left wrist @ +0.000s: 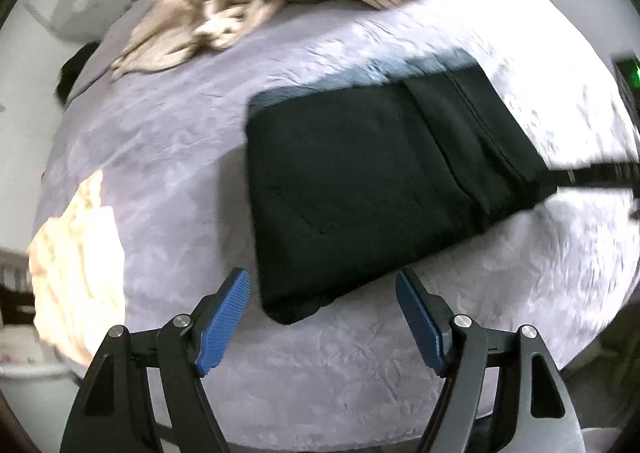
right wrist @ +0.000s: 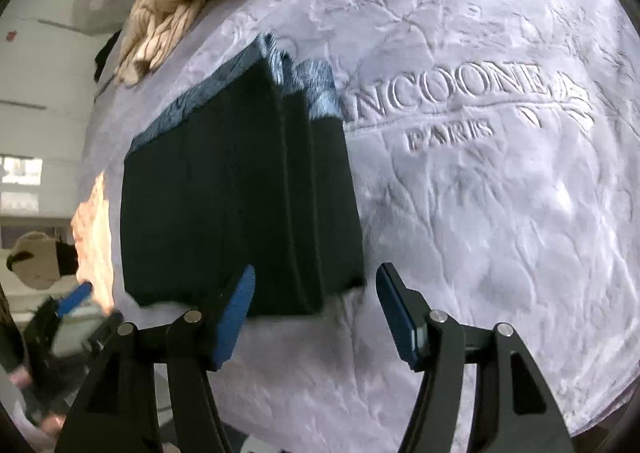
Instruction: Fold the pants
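The dark pants (left wrist: 372,181) lie folded into a thick rectangle on the pale lilac bedspread (left wrist: 168,157). My left gripper (left wrist: 322,281) hovers open just above the fold's near corner, touching nothing. In the right wrist view the same folded pants (right wrist: 240,189) show a bluish fuzzy lining along the far edge. My right gripper (right wrist: 316,277) stands open over the fold's near edge, its blue pads (right wrist: 236,313) apart from the cloth. The left gripper's blue fingertip (right wrist: 74,299) appears blurred at the lower left of that view.
A heap of beige ribbed clothes (left wrist: 256,1) lies at the far side of the bed. A cream garment (left wrist: 76,253) sits at the left edge. The bedspread carries an embossed logo (right wrist: 468,101) right of the pants. A dark strap (left wrist: 592,173) runs off to the right.
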The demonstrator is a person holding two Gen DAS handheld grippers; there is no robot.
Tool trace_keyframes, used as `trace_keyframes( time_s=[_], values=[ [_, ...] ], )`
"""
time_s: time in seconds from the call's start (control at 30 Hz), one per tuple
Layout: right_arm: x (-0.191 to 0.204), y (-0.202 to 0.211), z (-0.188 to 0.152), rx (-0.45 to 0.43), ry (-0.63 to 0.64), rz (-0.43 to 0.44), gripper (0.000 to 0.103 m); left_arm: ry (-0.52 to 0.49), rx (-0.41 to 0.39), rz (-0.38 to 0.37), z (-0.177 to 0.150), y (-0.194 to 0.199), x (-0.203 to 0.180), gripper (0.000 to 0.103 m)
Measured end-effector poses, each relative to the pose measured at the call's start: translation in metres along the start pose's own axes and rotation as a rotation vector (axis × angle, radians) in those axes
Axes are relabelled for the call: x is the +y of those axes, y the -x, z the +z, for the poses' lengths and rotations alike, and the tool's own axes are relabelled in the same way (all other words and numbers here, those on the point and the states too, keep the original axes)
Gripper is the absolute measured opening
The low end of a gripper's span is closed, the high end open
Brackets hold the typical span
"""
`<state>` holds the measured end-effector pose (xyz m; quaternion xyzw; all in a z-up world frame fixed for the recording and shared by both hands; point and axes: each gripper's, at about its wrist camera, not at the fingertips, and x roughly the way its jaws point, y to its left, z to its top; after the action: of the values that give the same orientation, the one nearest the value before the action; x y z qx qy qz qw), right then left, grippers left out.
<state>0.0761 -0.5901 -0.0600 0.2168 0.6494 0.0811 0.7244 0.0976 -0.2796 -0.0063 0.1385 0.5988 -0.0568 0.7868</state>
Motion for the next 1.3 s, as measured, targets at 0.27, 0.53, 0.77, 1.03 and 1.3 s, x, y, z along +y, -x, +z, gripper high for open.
trace_keyframes(
  time_s=[0.27, 0.53, 0.77, 1.03, 1.3],
  values=[
    [-0.003, 0.01, -0.03, 0.043, 0.007, 0.005, 0.08, 0.1, -0.081, 0.018, 0.008, 0.025, 0.013, 0.102],
    [0.012, 0.019, -0.029, 0.022, 0.046, -0.003, 0.084, 0.113, -0.077, 0.038, 0.021, 0.028, 0.017, 0.102],
    [0.026, 0.045, -0.025, -0.143, 0.116, -0.151, 0.103, 0.125, -0.069, 0.038, 0.023, 0.029, 0.019, 0.102],
    [0.017, 0.028, -0.028, 0.006, 0.042, -0.064, 0.103, 0.134, -0.045, 0.052, 0.019, 0.027, 0.022, 0.102],
    [0.008, 0.02, -0.027, 0.043, -0.007, -0.085, 0.103, 0.214, -0.019, 0.029, 0.013, 0.022, 0.038, 0.102]
  ],
)
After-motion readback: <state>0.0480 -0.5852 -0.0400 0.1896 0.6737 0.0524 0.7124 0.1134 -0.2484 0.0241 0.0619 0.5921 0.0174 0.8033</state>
